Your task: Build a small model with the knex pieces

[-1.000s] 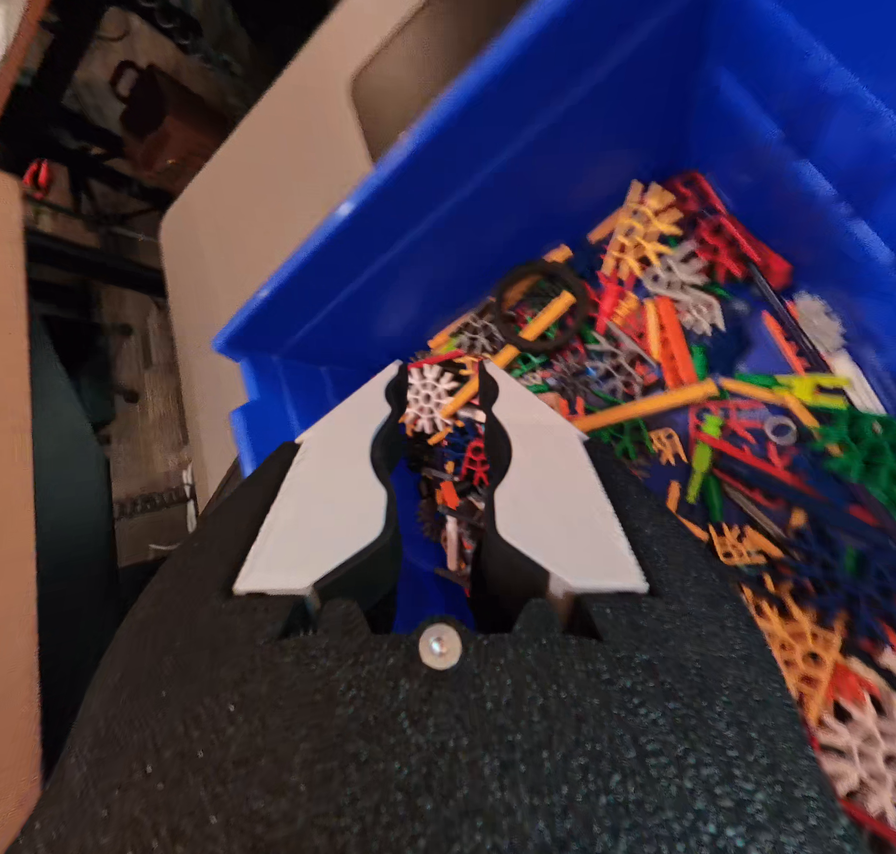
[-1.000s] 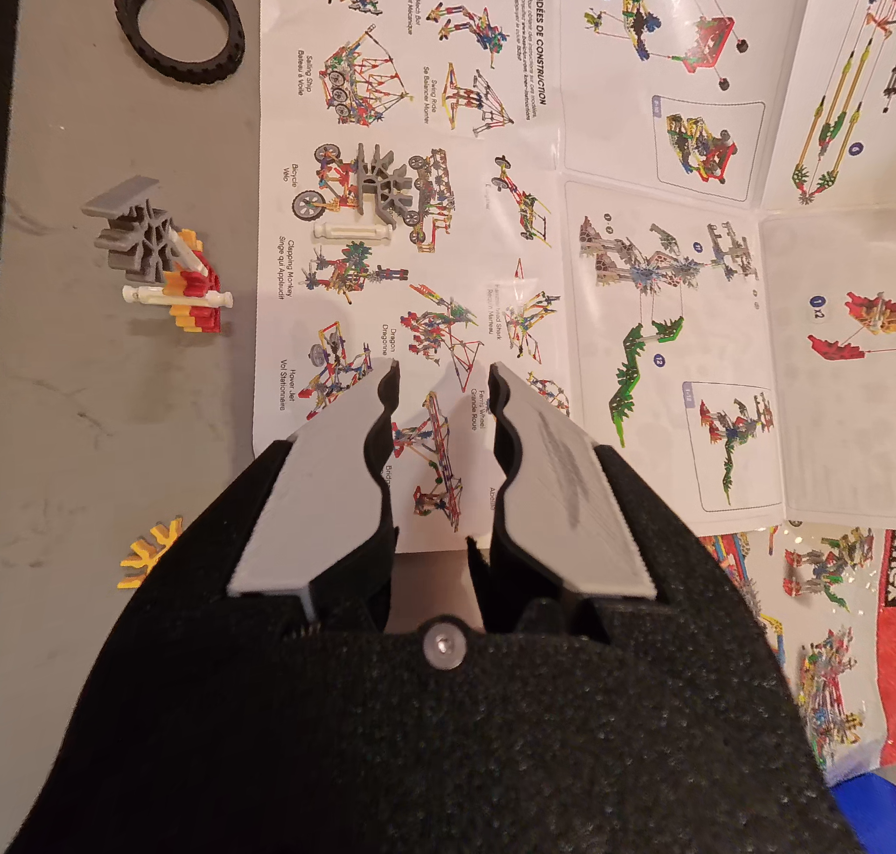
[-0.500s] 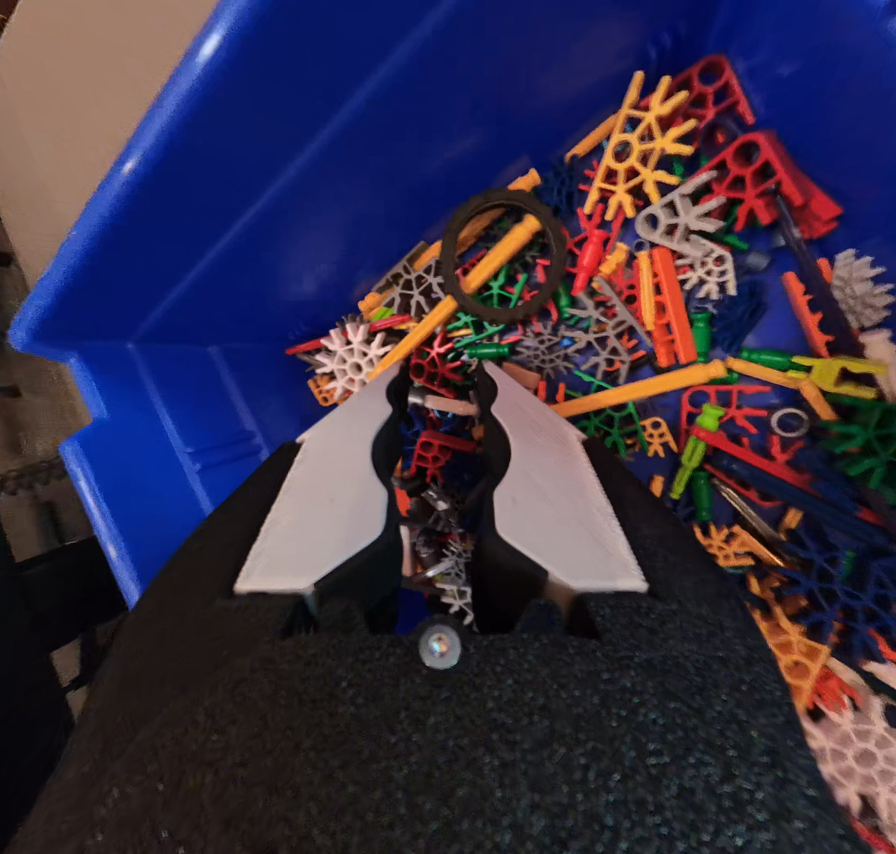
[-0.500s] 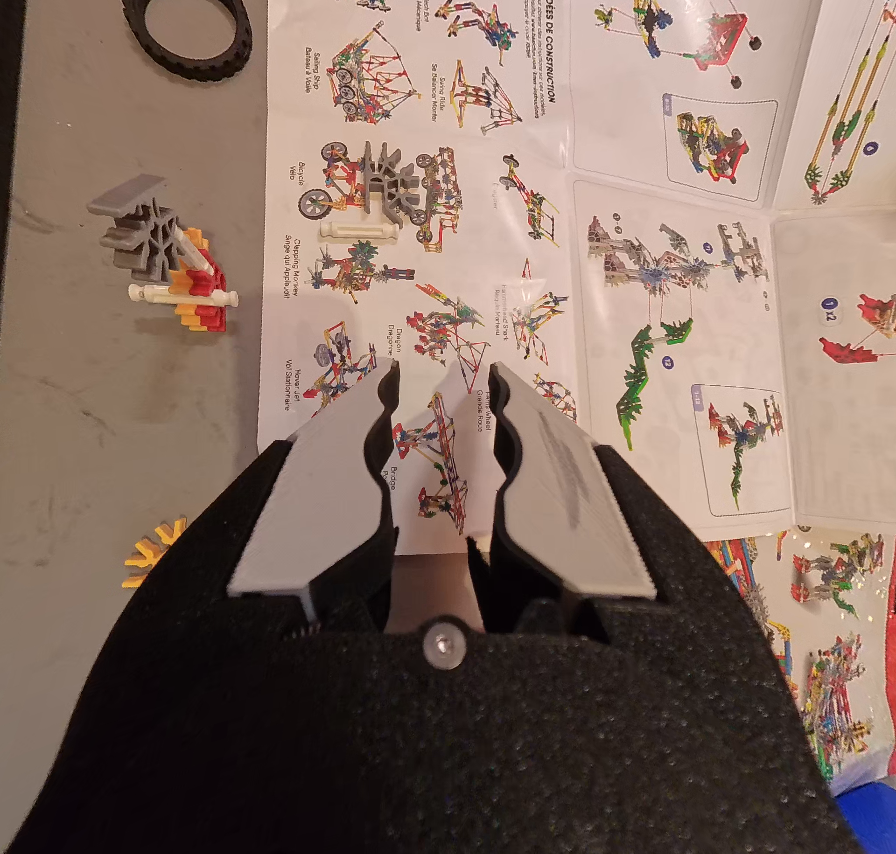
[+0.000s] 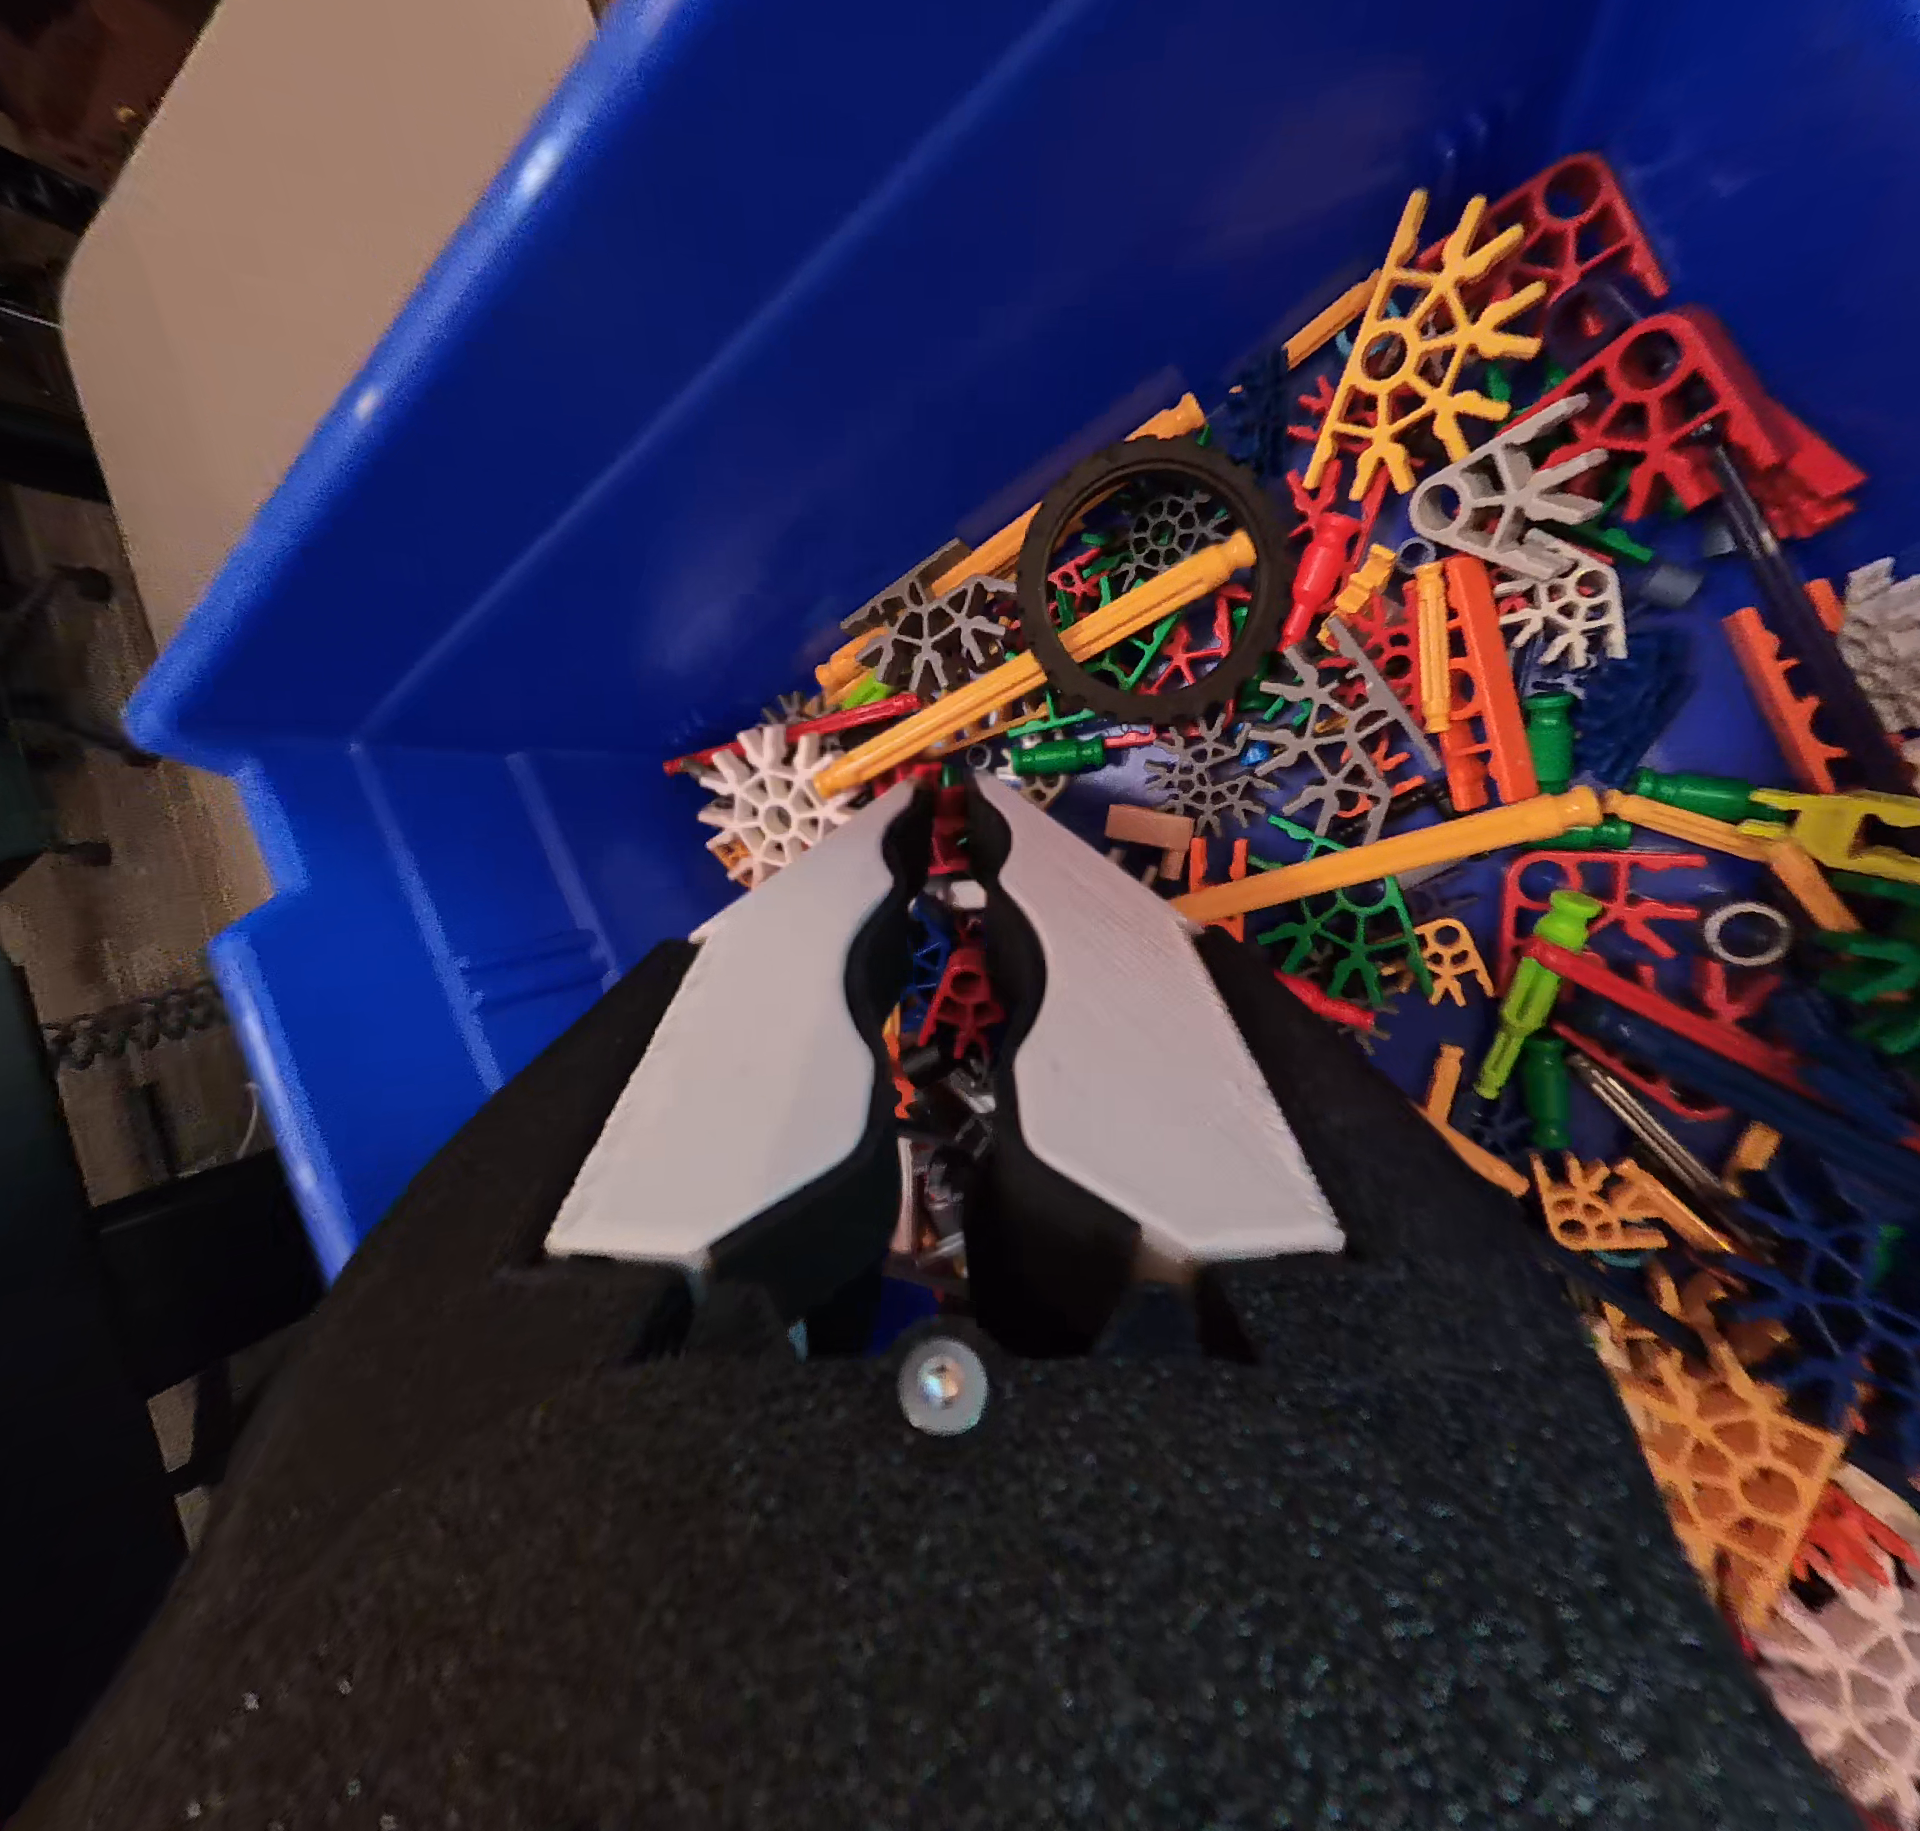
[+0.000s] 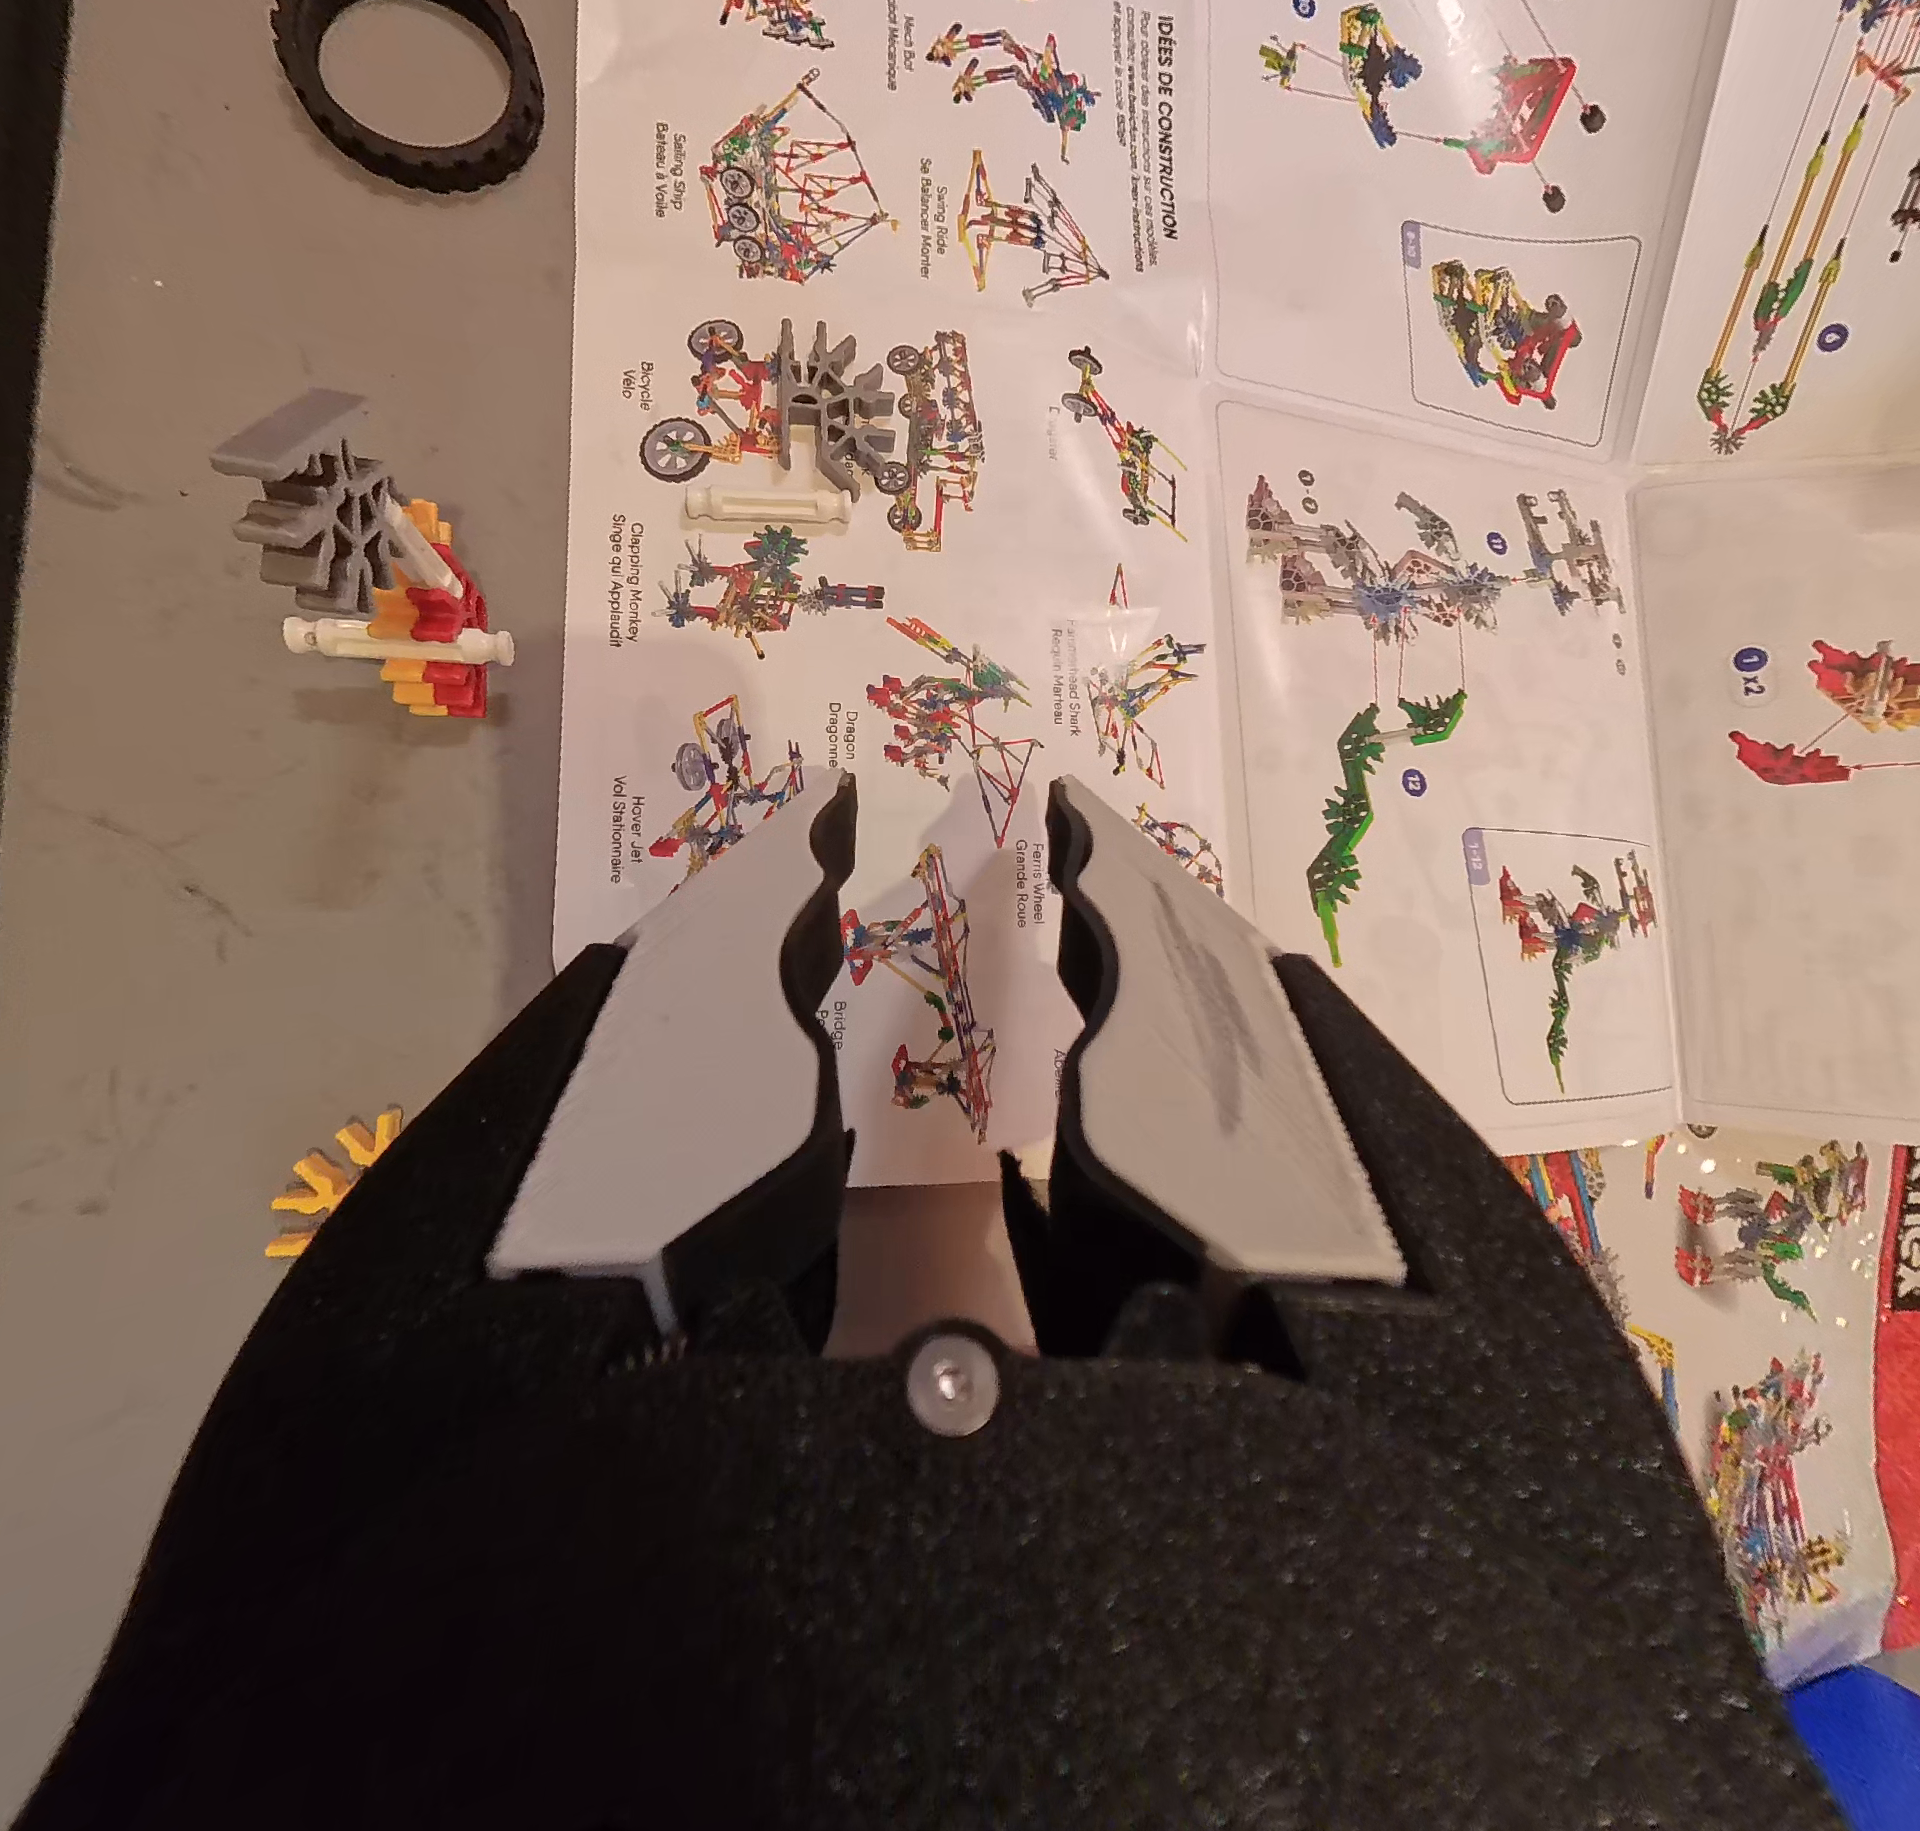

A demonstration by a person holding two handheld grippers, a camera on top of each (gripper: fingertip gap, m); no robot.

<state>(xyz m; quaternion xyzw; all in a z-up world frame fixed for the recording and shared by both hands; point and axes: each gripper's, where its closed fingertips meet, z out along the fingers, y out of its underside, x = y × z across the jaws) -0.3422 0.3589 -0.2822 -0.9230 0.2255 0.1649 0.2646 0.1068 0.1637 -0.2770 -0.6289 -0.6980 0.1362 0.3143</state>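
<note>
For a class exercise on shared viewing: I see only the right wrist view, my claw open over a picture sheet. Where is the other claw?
Observer: The left claw points down into a blue bin full of small plastic building pieces.
Operator: What lies on top of that pile?
Observer: A black tyre, with a yellow rod showing across its opening.
Operator: Is that claw gripping anything?
Observer: Its tips are nearly together among the pieces. Whether they pinch one, I cannot tell.
</note>
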